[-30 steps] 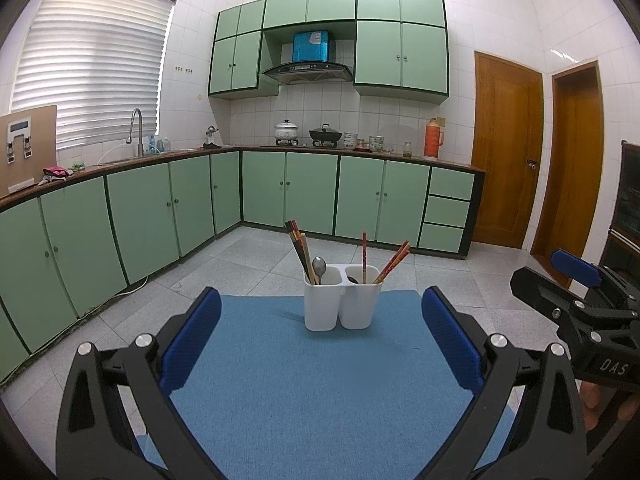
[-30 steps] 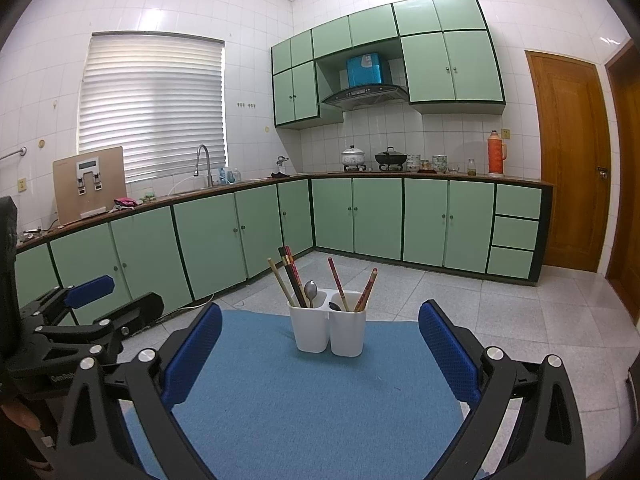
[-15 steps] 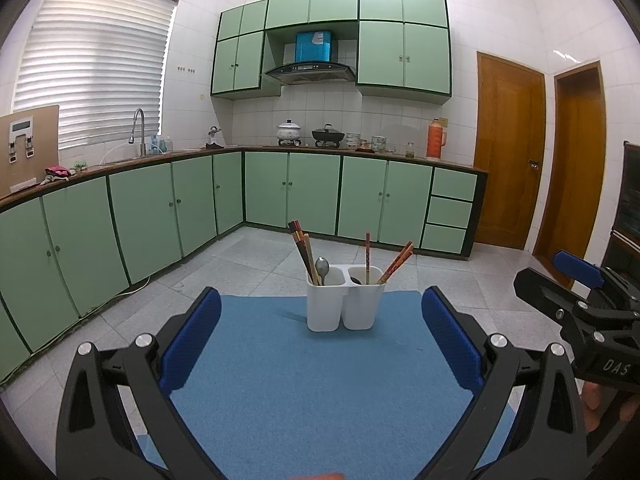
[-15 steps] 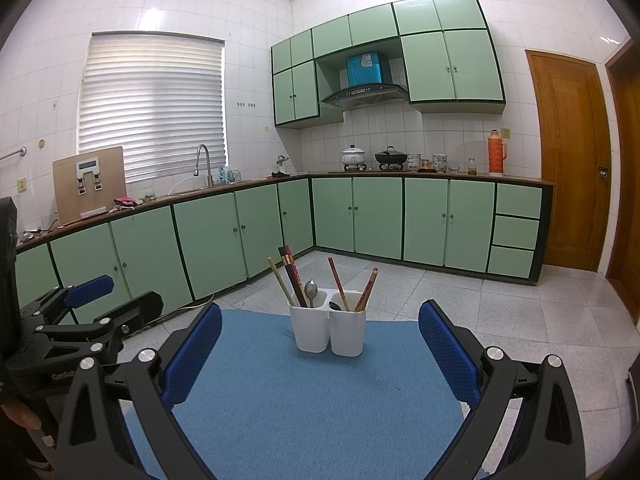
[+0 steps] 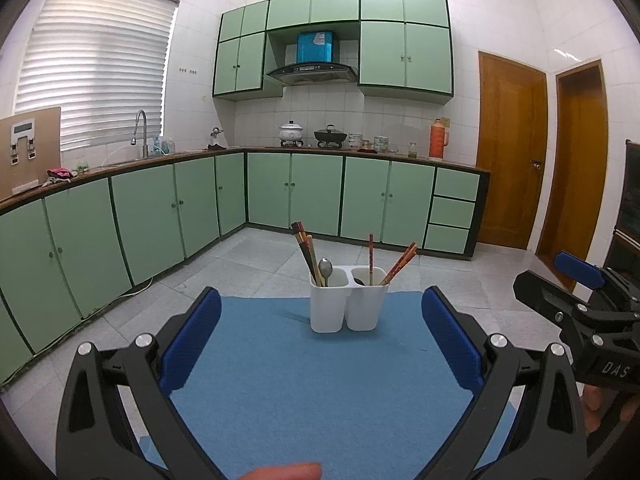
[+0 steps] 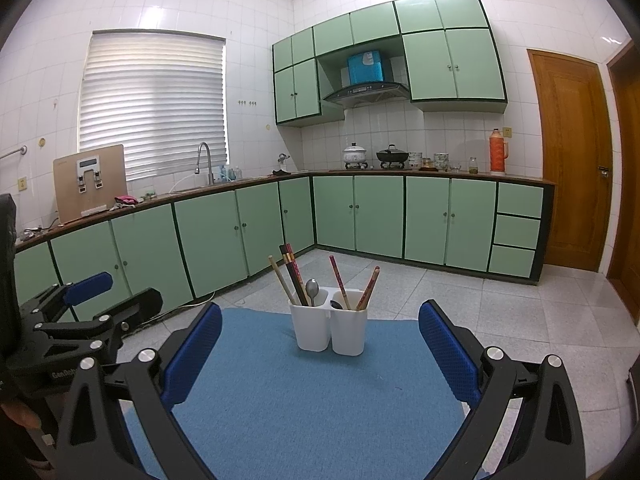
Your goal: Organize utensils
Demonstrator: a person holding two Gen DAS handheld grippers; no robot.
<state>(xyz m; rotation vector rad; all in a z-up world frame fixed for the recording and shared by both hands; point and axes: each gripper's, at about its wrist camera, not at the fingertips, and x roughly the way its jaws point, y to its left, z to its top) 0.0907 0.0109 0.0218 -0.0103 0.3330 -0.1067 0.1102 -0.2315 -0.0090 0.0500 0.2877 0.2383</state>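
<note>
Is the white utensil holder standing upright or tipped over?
Upright: the white utensil holder stands flat on the blue mat, openings upward, chopsticks sticking out.

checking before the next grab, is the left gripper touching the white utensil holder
Apart. The left wrist view shows the left gripper open with bare blue mat between its fingers and the white utensil holder.

A white two-part holder (image 6: 331, 330) with red-and-brown chopsticks (image 6: 291, 272) and a silver spoon (image 6: 312, 289) stands on a plain blue mat (image 6: 304, 400), between blue-padded black gripper fingers (image 6: 192, 356), before pale green cabinets (image 6: 376, 216) with dark edging and white tiled walls (image 6: 248, 12).
</note>
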